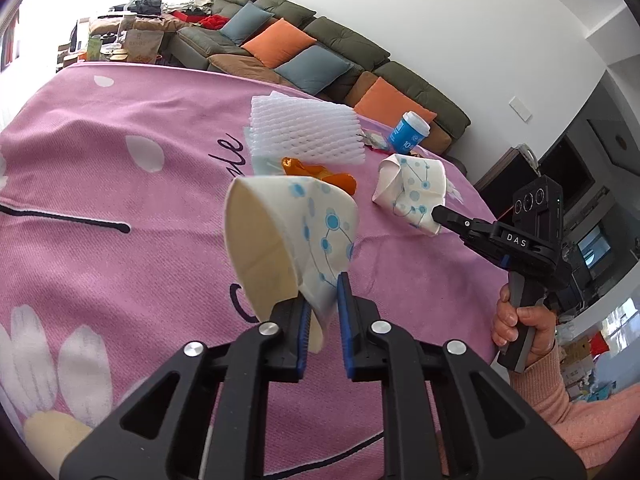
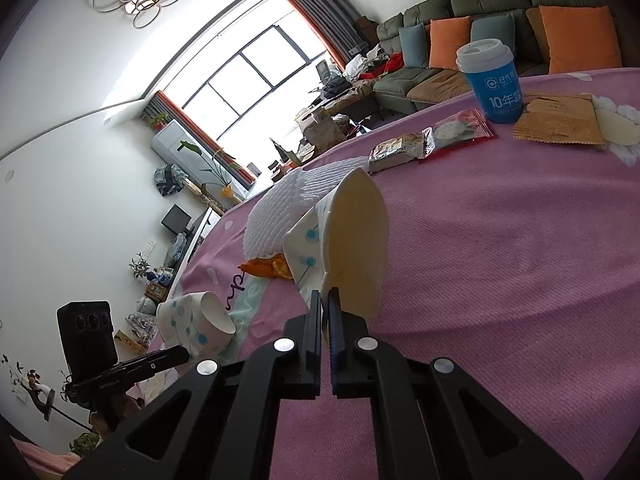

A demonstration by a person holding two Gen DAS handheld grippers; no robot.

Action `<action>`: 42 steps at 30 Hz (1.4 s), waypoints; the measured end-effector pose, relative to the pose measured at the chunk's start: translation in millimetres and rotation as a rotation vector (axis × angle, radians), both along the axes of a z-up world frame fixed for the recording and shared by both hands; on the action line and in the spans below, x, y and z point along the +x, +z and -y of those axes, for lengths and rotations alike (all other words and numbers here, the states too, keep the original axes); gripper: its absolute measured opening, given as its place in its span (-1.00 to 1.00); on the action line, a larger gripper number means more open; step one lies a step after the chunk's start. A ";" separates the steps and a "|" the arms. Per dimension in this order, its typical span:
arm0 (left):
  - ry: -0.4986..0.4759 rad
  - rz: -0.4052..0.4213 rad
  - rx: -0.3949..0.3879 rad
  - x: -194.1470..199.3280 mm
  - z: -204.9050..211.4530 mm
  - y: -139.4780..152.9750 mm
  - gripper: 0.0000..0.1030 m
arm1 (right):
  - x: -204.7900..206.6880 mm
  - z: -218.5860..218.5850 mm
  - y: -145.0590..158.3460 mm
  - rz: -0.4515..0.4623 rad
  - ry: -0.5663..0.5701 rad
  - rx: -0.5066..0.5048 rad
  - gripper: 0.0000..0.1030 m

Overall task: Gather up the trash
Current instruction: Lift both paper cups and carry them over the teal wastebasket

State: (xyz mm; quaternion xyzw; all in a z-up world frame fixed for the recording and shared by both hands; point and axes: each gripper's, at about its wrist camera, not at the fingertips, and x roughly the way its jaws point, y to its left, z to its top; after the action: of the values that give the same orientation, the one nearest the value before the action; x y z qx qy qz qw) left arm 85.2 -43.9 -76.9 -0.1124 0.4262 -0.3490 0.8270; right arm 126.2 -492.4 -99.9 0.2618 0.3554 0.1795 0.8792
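Cups [image 1: 292,240] [image 1: 412,188], two, both crushed

Bright daylight, blown-out window [image 2: 256,80], soft shadows, sharp focus, fisheye-bent edges, dark corners

Bare pink surface [image 1: 100,184] left and near, foam netting [image 1: 308,132], orange wrapper [image 1: 340,178], blue cup [image 1: 408,130] crowding far side
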 end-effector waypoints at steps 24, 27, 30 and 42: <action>0.157 0.125 0.059 -42.2 -75.8 38.1 -0.92 | 9.9 -110.3 24.8 0.062 0.276 0.042 -0.95; 0.189 0.127 0.064 -46.7 -90.9 40.6 -0.92 | 16.5 -126.2 24.2 0.059 0.319 0.050 -0.95; 0.222 0.127 0.067 -52.1 -105.5 42.8 -0.92 | 21.4 -141.9 22.2 0.054 0.355 0.058 -0.95; 0.349 0.139 0.075 -76.3 -163.7 50.9 -0.92 | 47.6 -199.2 19.3 0.038 0.487 0.063 -0.95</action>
State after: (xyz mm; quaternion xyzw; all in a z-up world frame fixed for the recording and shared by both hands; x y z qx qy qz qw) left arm 8.9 119.8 -26.0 -0.1292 0.3549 -0.1911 0.9060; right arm 173.7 -293.1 -80.7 0.1923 0.3859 0.4020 0.8078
